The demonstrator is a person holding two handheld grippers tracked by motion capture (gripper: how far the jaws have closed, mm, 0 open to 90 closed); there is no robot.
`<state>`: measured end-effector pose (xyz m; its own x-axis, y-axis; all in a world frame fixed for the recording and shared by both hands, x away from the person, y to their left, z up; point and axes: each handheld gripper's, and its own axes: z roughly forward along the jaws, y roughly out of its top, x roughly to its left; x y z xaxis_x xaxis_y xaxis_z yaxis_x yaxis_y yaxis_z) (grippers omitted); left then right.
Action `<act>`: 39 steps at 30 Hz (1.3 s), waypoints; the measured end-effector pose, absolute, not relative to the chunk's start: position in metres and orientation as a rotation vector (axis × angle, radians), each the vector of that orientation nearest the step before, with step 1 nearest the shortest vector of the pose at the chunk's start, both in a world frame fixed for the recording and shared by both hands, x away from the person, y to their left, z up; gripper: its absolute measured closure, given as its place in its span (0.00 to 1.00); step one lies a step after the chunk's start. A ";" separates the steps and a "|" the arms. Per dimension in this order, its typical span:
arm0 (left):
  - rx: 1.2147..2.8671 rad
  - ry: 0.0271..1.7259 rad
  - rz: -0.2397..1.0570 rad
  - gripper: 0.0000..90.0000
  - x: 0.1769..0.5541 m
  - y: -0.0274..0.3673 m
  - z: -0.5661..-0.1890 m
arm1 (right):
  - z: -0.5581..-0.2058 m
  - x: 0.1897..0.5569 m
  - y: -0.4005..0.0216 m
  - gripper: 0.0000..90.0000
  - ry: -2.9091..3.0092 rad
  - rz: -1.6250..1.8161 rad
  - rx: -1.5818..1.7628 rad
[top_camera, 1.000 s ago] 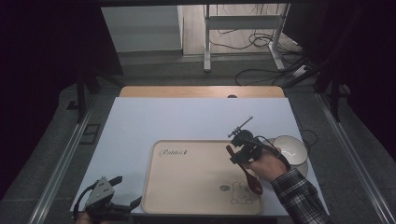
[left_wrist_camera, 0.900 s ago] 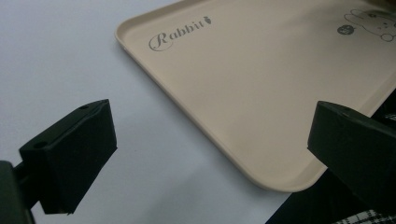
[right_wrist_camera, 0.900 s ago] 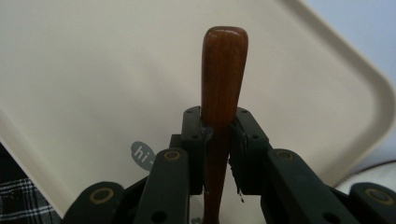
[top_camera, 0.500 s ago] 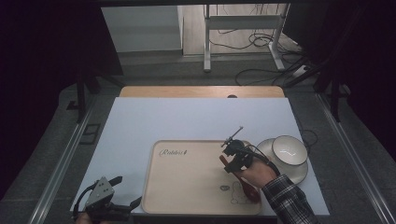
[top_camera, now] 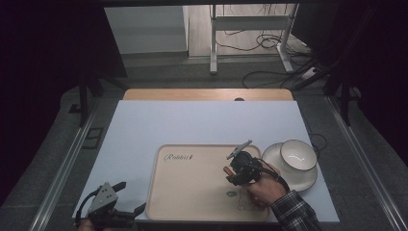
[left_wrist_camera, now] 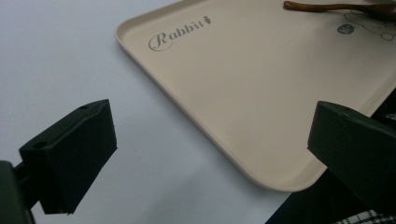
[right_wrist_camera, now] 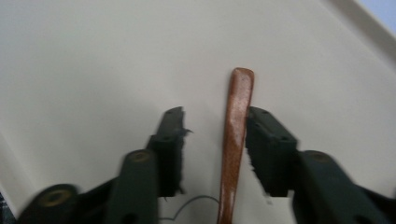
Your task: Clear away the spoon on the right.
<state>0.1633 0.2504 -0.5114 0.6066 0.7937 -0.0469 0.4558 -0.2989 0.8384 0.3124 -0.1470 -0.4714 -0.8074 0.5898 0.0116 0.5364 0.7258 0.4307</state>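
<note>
A beige rectangular plastic tray (top_camera: 192,187) lies on the white desk (top_camera: 202,122), lower centre of the high view. The right claw (right_wrist_camera: 212,144), jaws spread, straddles a brown wooden spoon handle (right_wrist_camera: 236,140) lying on the tray. The left claw (left_wrist_camera: 210,154), spread wide, hovers at the tray's near corner, lower left. A white bowl (top_camera: 298,155) sits on a white plate (top_camera: 274,156) right of the tray.
</note>
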 end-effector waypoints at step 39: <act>1.938 0.992 0.479 0.01 0.163 0.251 -0.511 | -0.504 0.308 -0.182 1.00 2.658 0.757 1.055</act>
